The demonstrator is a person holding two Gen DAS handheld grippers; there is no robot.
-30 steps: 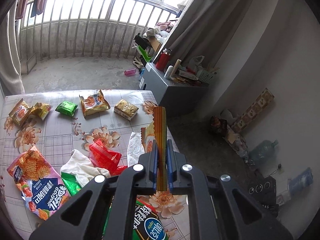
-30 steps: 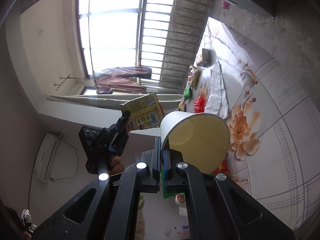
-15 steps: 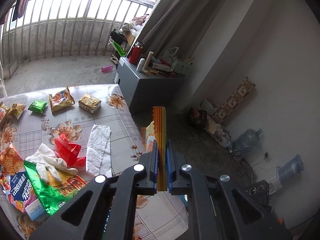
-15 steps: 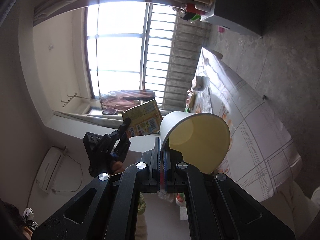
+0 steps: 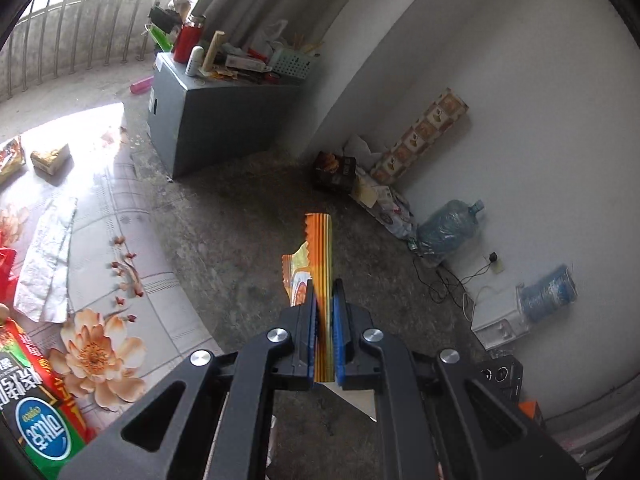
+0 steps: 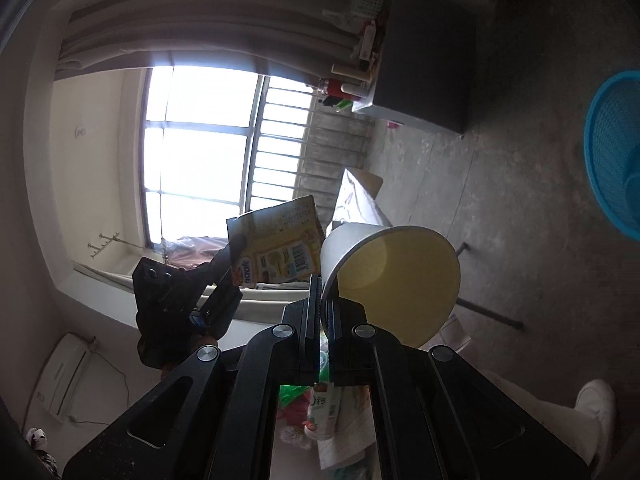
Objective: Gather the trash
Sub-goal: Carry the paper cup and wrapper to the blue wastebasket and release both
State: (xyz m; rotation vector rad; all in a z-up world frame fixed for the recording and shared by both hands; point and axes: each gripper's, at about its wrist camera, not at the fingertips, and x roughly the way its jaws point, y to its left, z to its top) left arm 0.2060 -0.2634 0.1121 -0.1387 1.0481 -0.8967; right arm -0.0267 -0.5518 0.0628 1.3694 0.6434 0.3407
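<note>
floor: bare between table and wall clutter | cabinet blocks far side

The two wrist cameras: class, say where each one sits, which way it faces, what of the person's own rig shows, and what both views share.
Left wrist: sits behind the left gripper, faces down over the floor by the table; its fingers pinch a snack wrapper.
Right wrist: behind the right gripper, rolled sideways toward the window; it clamps a paper cup; the left gripper, a shoe show.
Shared: wrapper, grey cabinet.
</note>
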